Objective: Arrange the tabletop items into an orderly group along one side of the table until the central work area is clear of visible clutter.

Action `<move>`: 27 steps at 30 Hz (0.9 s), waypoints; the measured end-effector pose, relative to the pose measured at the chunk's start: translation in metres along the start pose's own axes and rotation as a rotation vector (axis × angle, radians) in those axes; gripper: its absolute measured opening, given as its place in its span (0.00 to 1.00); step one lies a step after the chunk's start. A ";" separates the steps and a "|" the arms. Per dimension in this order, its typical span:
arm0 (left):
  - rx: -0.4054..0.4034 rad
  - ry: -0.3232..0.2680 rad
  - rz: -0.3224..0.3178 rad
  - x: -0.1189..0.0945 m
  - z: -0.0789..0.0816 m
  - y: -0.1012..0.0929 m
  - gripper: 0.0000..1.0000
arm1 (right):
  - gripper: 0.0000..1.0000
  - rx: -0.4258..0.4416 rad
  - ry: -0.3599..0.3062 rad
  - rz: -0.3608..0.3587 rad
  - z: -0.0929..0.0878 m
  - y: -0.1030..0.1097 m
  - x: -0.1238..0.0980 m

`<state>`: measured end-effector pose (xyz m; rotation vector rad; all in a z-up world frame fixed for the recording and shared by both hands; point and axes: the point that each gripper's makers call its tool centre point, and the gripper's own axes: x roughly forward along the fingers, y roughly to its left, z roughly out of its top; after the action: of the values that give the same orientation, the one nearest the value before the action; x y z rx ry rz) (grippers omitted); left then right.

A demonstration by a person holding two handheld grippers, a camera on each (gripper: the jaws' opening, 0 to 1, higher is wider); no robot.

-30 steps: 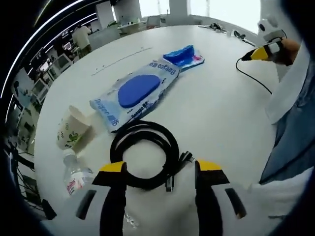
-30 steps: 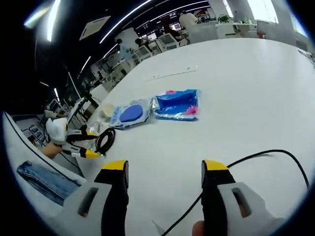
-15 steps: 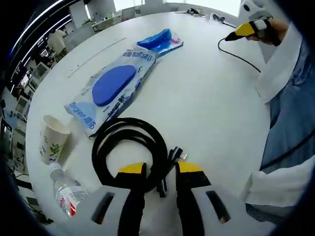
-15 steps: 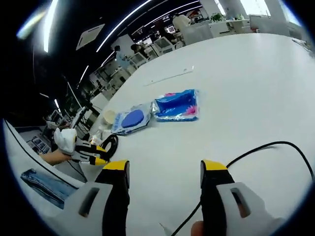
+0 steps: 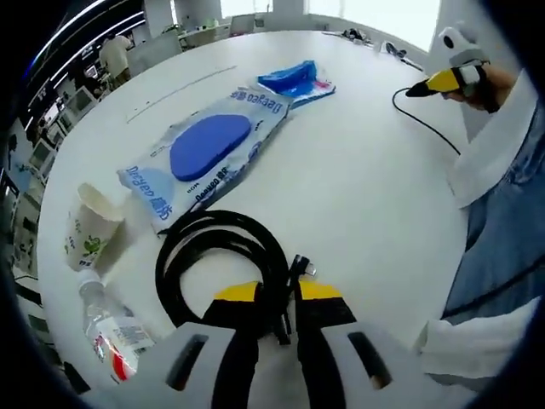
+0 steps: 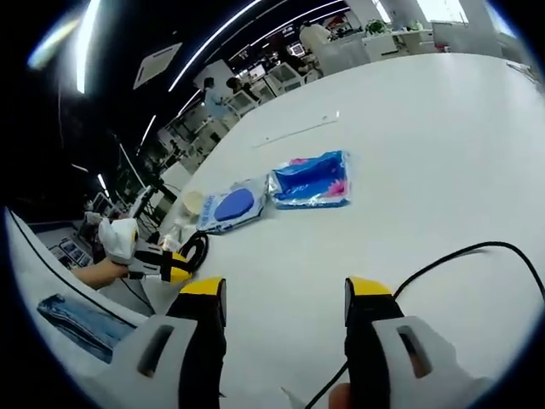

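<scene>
Two grippers are working at a big white table (image 5: 366,187). The left gripper (image 5: 277,294) is pinching the near side of a coiled black cable (image 5: 223,260), with its yellow-tipped jaws squeezed close together on the strands. It is tipping down toward the table from the near edge. The grab looks done, so the job in hand seems to be moving the coil.

Next, the coil probably needs a slide or a lift over to the other things on the side. Those are a paper cup (image 5: 88,234) lying tipped over, a small water bottle (image 5: 106,328) lying near it, a long wipes pack (image 5: 204,153) and a blue packet (image 5: 298,81) past that. The loops are floppy, so they may hang loose or drag.

The right gripper (image 6: 284,294) is sitting low over the table, well apart from the pile. Its jaws are standing wide with nothing between them. A loose black cord (image 6: 443,264) is lying on the table just beside it, curving past the right jaw. That cord is sitting out in the middle, so it likely needs tidying too.
</scene>
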<state>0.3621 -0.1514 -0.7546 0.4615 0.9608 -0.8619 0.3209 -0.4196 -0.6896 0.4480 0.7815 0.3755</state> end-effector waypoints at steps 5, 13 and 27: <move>-0.073 -0.093 0.008 -0.014 0.026 0.006 0.11 | 0.55 0.003 0.001 -0.004 -0.002 -0.002 -0.002; -0.275 -0.264 -0.040 -0.048 0.069 0.005 0.09 | 0.54 0.002 0.010 0.001 -0.005 0.001 0.001; -0.268 -0.429 -0.325 -0.081 0.146 -0.063 0.10 | 0.56 -0.007 -0.030 0.035 0.001 0.008 0.000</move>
<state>0.3635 -0.2543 -0.6082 -0.1156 0.7448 -1.0533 0.3202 -0.4129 -0.6852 0.4603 0.7437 0.4034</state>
